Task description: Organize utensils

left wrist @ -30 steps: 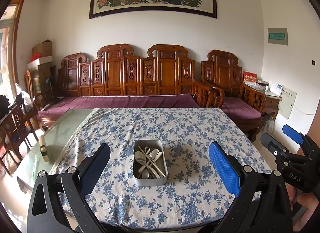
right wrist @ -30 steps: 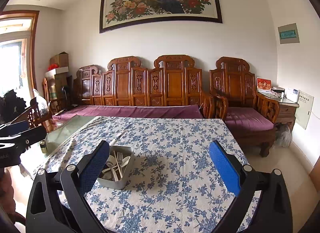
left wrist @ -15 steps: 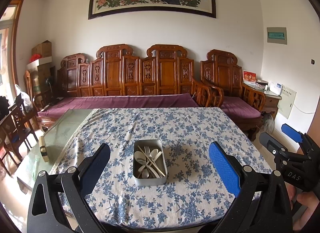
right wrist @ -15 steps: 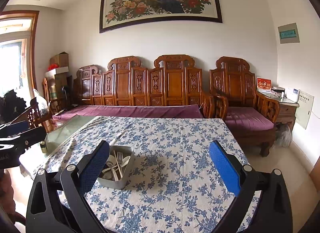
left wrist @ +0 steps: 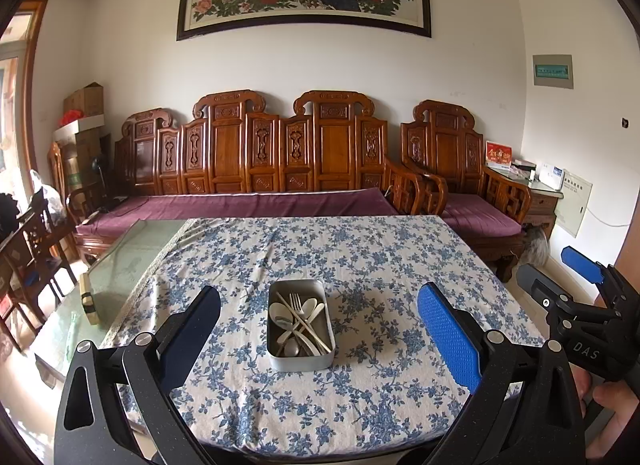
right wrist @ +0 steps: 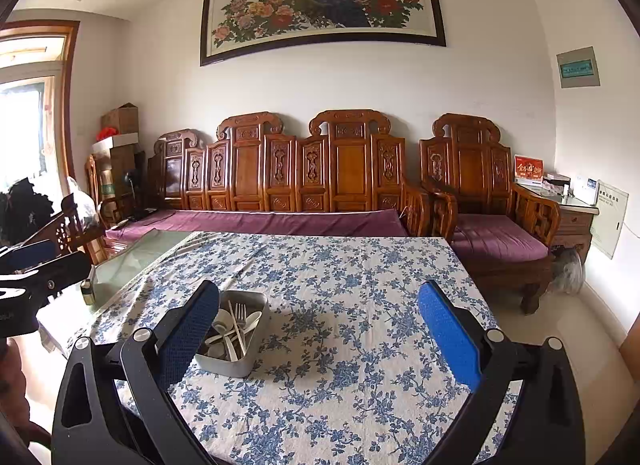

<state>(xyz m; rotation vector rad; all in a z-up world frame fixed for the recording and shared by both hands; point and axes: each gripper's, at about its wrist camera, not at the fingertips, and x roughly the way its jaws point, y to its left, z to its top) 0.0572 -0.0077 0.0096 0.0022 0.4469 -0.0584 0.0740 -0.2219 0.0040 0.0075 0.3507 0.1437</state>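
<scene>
Holding both the left gripper (left wrist: 319, 331) and right gripper (right wrist: 319, 331) wide open and empty above the table's near edge, with forks and spoons (left wrist: 298, 319) jumbled in the metal tin (left wrist: 301, 361), fits either sorting pending or utensils gathered.

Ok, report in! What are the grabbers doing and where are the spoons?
Left gripper open, empty. Right gripper open, empty. Spoons and fork jumbled in the metal tin on the floral tablecloth. Nothing in the way.

1. Left wrist camera looks from the near edge of the table (left wrist: 248, 265) toward the bench (left wrist: 256, 169), the tin (left wrist: 300, 361) centred close ahead.
2. Right wrist camera faces likewise, further right; both share table (right wrist: 360, 273), tin (right wrist: 236, 365), bench (right wrist: 304, 181).
</scene>
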